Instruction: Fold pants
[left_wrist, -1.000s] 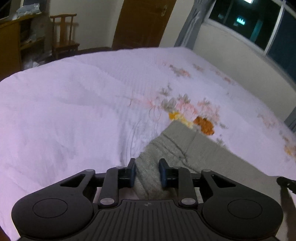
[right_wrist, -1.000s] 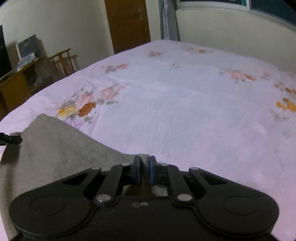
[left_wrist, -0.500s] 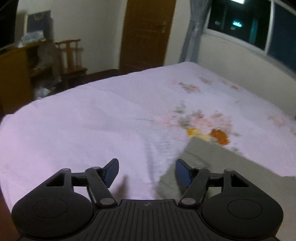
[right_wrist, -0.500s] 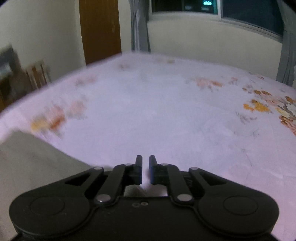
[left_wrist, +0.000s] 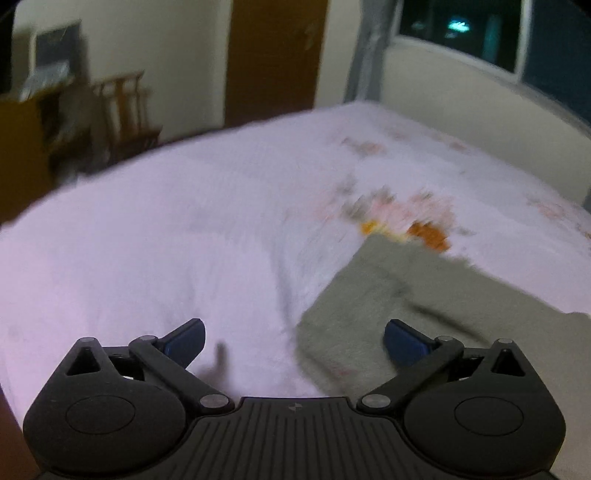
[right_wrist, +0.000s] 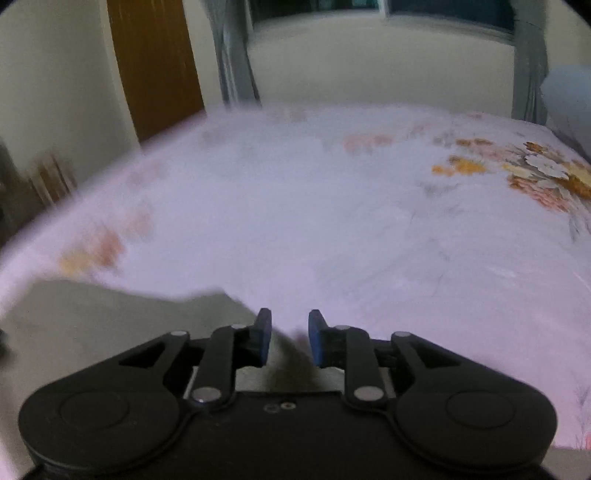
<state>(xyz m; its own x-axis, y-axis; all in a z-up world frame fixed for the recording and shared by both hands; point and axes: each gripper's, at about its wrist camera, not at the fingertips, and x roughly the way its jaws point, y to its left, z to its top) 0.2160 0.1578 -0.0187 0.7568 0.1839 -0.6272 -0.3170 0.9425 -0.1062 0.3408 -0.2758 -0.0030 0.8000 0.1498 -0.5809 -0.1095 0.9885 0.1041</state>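
A brown door (left_wrist: 275, 59) stands in the cream wall (left_wrist: 177, 55) ahead — wooden chair (left_wrist: 125, 107) to its left, grey curtain (left_wrist: 364, 51) and dark window (left_wrist: 461, 33) to its right.

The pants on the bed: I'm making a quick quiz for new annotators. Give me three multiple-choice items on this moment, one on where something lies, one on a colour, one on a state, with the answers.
1. In the left wrist view, where do the pants lie relative to the left gripper?
A. ahead and to the right
B. far to the left
C. hanging off the chair

2. What colour are the pants?
A. red
B. grey
C. black

3. How do the left gripper's jaws stand?
A. shut on the pants
B. shut on nothing
C. wide open, holding nothing

Answers:
1. A, the cloth spreads on the bed from between the fingers out to the right.
2. B, it reads grey in both views, against the pale floral sheet.
3. C, the blue pads stand far apart with only bed and cloth seen between them. The right gripper is also open, by a narrower gap.
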